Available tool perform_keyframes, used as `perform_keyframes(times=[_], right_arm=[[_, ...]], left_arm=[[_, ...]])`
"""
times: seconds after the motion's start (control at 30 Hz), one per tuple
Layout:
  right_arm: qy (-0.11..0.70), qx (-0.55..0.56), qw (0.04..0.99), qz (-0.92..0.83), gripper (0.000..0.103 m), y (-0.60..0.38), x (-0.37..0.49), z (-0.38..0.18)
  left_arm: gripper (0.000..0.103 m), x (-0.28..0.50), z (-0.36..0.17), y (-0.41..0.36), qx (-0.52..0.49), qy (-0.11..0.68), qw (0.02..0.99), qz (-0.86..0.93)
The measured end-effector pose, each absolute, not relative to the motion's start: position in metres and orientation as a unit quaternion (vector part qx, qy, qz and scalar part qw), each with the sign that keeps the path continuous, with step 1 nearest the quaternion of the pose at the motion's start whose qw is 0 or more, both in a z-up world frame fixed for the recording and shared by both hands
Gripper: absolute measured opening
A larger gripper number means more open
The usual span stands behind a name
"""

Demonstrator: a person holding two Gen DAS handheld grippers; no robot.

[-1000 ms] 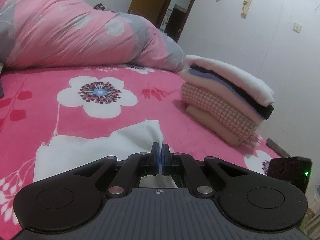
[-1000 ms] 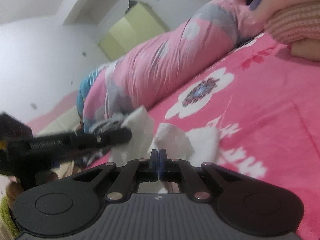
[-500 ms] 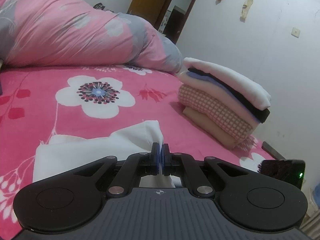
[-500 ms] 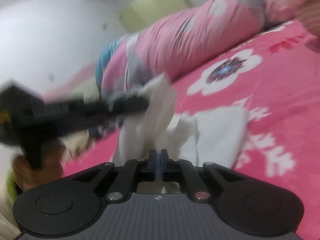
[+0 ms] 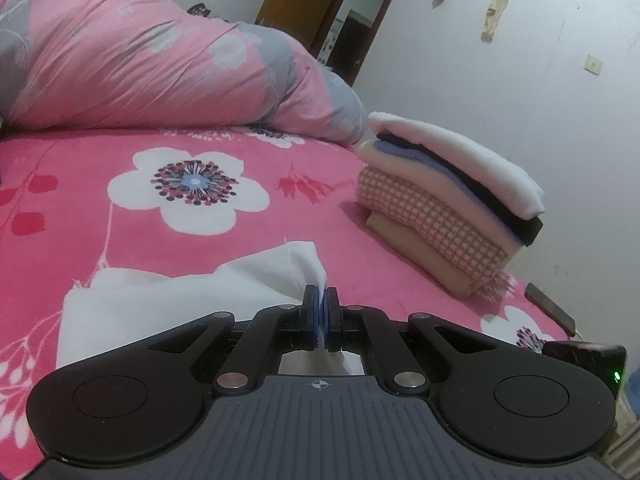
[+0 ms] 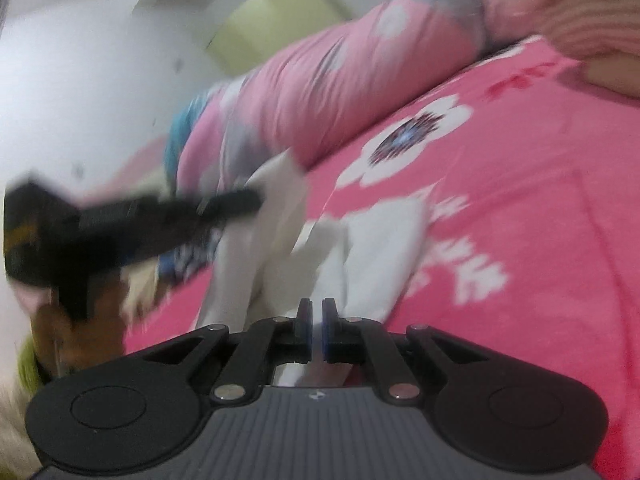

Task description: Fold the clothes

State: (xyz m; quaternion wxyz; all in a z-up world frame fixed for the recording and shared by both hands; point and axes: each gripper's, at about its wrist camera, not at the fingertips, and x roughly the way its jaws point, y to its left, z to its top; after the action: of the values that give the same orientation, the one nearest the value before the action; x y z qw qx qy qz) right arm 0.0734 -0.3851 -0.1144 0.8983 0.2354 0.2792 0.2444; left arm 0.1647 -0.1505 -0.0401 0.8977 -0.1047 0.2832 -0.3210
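Observation:
A white cloth (image 5: 180,296) lies on the pink flowered bed sheet (image 5: 200,240). My left gripper (image 5: 321,300) is shut on its raised near corner. In the blurred right wrist view, my right gripper (image 6: 317,312) holds another part of the white cloth (image 6: 384,240); its pads stand a narrow slit apart with fabric in it. The left gripper (image 6: 256,200) shows there as a black bar at the left. It pinches a peak of the cloth, which hangs between the two grippers.
A stack of folded clothes (image 5: 448,200) sits at the bed's right edge by the white wall. A rolled pink and grey duvet (image 5: 160,64) lies along the far side. A black box with a green light (image 5: 584,360) is at the lower right.
The right wrist view has swung and blurred. The cloth now stands taller between the grippers, and the right pads show a thin slit. The left gripper has kept still.

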Motion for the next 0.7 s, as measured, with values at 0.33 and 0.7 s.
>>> perform_keyframes(times=[0.33,0.7], right_arm=[[0.249,0.342,0.897,0.128,0.005,-0.438,0.043,-0.120],[0.242,0.308,0.910,0.140,0.005,-0.408,0.031,-0.092]], left_arm=[[0.027,0.182,-0.067,-0.168,-0.082,0.351,0.861,-0.359],[0.048,0.145,-0.032,-0.108,-0.130,0.298,0.894,-0.309]])
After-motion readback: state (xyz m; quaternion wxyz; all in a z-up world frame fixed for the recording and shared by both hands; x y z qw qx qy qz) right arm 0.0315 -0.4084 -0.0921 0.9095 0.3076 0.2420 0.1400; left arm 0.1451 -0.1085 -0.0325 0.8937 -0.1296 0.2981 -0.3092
